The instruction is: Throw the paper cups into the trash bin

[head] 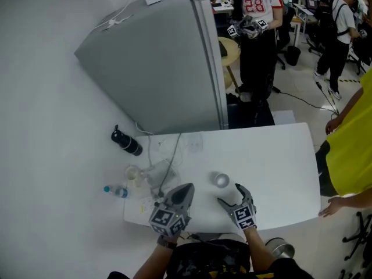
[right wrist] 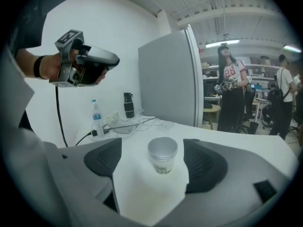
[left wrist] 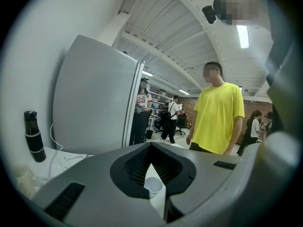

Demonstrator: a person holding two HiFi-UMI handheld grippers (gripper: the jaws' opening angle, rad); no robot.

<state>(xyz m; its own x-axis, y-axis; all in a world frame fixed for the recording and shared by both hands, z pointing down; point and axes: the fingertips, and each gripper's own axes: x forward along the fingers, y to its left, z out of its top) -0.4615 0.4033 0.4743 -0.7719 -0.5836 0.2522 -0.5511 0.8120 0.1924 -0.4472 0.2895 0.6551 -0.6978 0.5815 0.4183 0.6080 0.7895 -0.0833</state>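
On the table (head: 273, 156) — paper cup (head: 221, 180) upright just ahead of right tool (head: 230, 194), jaws wide | left tool (head: 187, 189) — jaws together

Grey left tool (head: 188, 187), right tool (head: 230, 193), marker-cubed

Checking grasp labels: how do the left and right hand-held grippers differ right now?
Left hand-held gripper: jaws together, empty. Right hand-held gripper: jaws wide apart, the paper cup standing just ahead, untouched. The left is held higher above the table than the right. Both are grey and point forward.
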